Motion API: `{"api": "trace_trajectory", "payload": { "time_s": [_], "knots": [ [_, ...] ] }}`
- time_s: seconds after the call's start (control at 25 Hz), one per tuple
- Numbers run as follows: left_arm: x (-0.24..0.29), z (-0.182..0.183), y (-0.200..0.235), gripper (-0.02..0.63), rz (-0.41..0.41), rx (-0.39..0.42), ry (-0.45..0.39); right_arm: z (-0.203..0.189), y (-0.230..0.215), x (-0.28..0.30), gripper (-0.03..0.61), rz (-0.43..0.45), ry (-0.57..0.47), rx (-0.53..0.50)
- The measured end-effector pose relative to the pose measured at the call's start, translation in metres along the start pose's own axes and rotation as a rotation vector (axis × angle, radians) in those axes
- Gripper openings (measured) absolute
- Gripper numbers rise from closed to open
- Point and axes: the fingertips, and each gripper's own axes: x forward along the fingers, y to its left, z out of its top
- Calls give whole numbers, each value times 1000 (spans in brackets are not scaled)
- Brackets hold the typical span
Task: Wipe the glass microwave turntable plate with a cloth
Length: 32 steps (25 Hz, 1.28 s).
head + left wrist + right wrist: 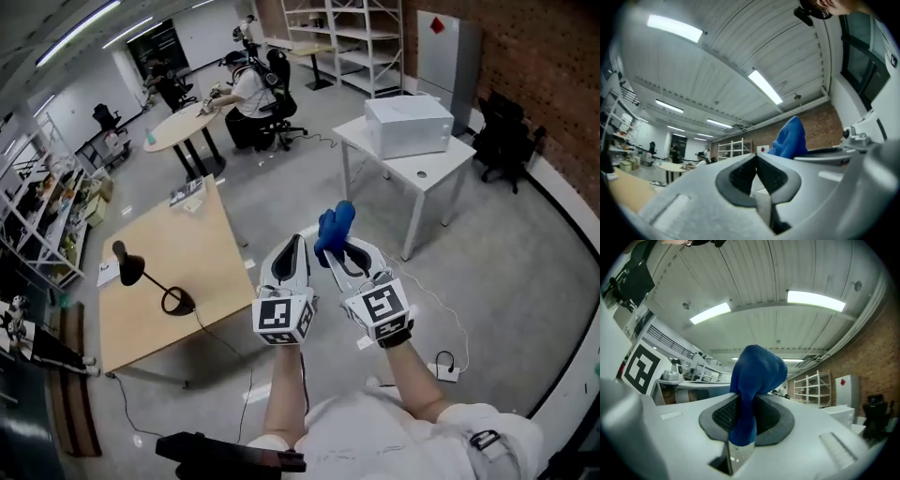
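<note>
My right gripper point(330, 253) is shut on a blue cloth point(334, 228), which sticks up out of its jaws; in the right gripper view the blue cloth point(753, 380) is pinched between the dark pads point(723, 414). My left gripper point(295, 246) is held beside it, jaws pressed together with nothing between them point(756, 159). Both grippers are raised and point upward, well above the floor. The blue cloth point(790, 139) shows to the right in the left gripper view. No glass turntable plate is visible in any view.
A white microwave point(409, 125) stands on a white table point(441, 171) ahead at the right. A wooden table point(164, 272) with a black lamp point(141, 277) is at the left. A seated person point(253, 94) works at a round table point(178, 127) far back. A cable and power strip point(442, 367) lie on the floor.
</note>
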Motion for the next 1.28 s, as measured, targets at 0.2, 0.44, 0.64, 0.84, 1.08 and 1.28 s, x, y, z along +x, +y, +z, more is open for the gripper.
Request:
{"api": "trace_trajectory", "payload": {
  "time_s": [0.2,0.44,0.64,0.84,1.08,1.28],
  "knots": [
    [86,-14,-85,0,-183,-30,-26,0,-118,-43,72,-215,-2,-36],
    [148,-27,-170,0,-335,-67,-30,-11,-205,-93,72,-357,36,-52],
    [175,-62,-211,0,-379,-60,11,-39,-255,-128,72,-458,95,-23],
    [209,-96,-235,0,-406,-75,59,-74,-295,-137,72,-486,153,3],
    [251,-116,-255,0,-475,-97,69,-93,-330,-141,72,-548,191,4],
    [295,-123,-276,0,-547,-122,65,-95,-382,-143,72,-648,201,14]
  ]
}}
